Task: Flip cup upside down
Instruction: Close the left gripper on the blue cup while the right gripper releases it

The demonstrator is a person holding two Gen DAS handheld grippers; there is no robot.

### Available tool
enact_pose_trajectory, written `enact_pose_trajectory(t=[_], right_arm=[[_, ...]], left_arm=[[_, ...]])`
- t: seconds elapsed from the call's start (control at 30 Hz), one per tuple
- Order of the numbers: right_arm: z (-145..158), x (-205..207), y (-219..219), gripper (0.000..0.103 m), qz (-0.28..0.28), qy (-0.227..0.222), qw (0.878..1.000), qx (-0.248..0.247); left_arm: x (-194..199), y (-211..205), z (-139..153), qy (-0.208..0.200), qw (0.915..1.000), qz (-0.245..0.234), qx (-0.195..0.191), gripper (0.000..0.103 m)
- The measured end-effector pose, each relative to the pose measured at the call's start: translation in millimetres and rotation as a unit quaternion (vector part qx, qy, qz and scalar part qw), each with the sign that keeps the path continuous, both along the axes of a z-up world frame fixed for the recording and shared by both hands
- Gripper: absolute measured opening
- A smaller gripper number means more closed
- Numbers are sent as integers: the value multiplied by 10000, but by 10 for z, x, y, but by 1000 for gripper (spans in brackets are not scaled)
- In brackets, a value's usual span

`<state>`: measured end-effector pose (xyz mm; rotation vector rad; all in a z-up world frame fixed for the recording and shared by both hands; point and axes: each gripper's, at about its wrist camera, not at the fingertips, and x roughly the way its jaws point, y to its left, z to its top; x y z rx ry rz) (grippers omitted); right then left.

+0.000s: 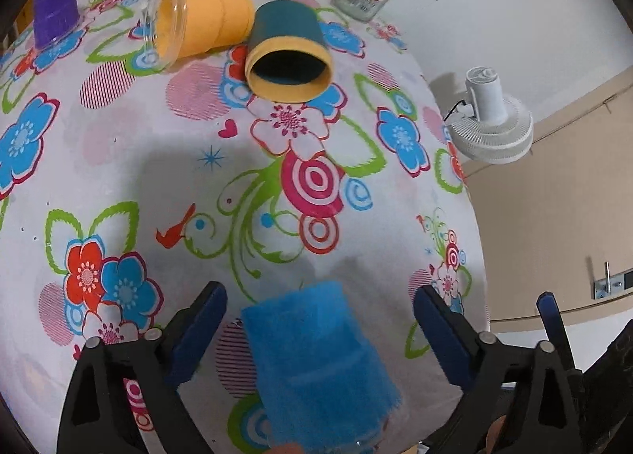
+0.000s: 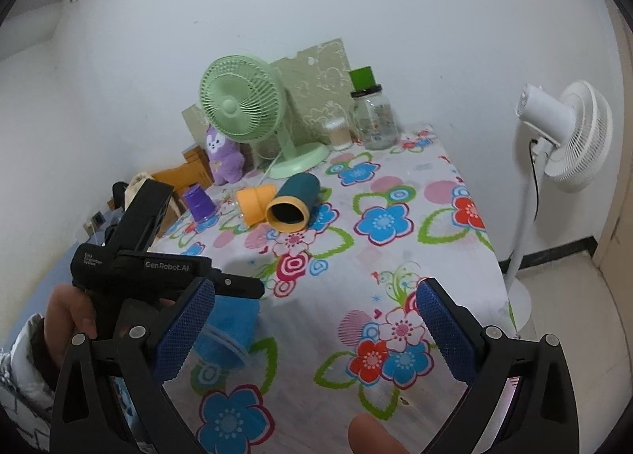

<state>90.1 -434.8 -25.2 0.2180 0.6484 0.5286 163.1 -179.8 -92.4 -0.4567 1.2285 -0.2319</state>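
A blue fuzzy cup (image 1: pixel 316 367) lies between the wide-apart fingers of my left gripper (image 1: pixel 320 319), its closed end pointing away; neither pad touches it. In the right wrist view the same blue cup (image 2: pixel 229 329) lies on its side on the floral tablecloth (image 2: pixel 395 240), under the left gripper, its clear rim toward me. My right gripper (image 2: pixel 312 311) is open and empty, to the right of the cup. A teal cup with an orange rim (image 1: pixel 289 54) and an orange cup (image 1: pixel 198 24) lie on their sides farther back. A purple cup (image 1: pixel 55 12) stands upside down at the far left.
A green desk fan (image 2: pixel 245 109), a purple plush toy (image 2: pixel 223 155), a glass jar with a green lid (image 2: pixel 372 113) and a small container (image 2: pixel 338 133) stand at the table's back. A white pedestal fan (image 2: pixel 561 133) stands off the right edge (image 2: pixel 494 256).
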Motion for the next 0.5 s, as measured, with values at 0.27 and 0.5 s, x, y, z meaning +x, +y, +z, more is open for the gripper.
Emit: enact_pose_trajectory(t=[0.27, 0.5], right_arm=[[-32, 72, -42, 103, -8, 113, 9997, 210], [-44, 70, -7, 103, 71, 143, 9995, 255]], left_arm=[[48, 17, -73, 227, 9996, -72, 165, 75], [71, 29, -75, 286, 9990, -180, 307, 57]])
